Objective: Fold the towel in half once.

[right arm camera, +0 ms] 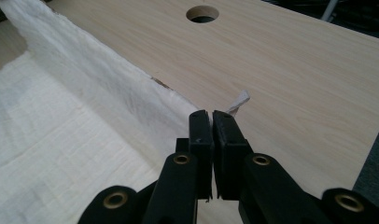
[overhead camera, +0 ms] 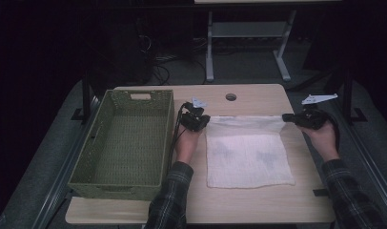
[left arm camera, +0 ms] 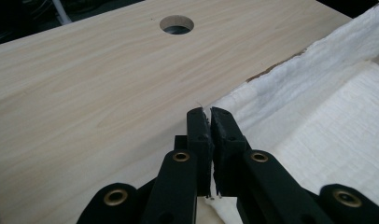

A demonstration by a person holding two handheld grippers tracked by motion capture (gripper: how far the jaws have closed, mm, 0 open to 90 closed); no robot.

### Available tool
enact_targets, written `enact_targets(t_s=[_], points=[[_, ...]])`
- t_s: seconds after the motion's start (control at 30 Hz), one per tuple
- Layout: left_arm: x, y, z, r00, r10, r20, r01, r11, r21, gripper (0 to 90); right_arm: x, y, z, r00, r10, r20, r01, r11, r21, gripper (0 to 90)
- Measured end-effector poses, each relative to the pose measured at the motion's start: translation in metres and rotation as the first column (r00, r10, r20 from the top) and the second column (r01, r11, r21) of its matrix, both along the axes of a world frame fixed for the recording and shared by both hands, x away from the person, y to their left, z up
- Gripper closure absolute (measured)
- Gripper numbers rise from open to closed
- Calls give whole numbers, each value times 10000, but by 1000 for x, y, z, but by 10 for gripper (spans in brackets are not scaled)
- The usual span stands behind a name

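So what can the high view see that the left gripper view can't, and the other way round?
High view: the green basket, both forearms, and the right claw pinching the cloth's other far corner. Left gripper view: close up, the left claw shut on a corner of the white cloth. Both: the cloth, the wooden table and its round hole.

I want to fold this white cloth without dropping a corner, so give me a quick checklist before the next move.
1. Left hand-held gripper shut on the cloth's far left corner: ok.
2. Right hand-held gripper shut on the far right corner: ok.
3. Far edge lifted and stretched between the two: ok.
4. Near edge flat on the table: ok.
5. Green basket beside the cloth, not touching it: ok.
6. How much fabric sits between the jaws: cannot tell.
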State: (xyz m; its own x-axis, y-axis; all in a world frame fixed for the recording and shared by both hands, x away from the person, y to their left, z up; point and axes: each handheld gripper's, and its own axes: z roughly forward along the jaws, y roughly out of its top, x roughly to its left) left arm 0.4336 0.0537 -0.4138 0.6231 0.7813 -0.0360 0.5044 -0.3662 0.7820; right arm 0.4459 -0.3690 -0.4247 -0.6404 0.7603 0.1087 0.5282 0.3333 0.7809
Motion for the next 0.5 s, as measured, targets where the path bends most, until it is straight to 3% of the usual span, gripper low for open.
enact_targets(t_s=[0.3,0.5], points=[[-26,5,-6,9995,-262,-179,255,9988,-413,865,-29,6,-2,9997,113,212,-110,9998,-147,865],[-42,9,-3,9987,-466,-213,447,9953,-854,865,-46,10,-2,9995,155,274,-157,9998,81,865]])
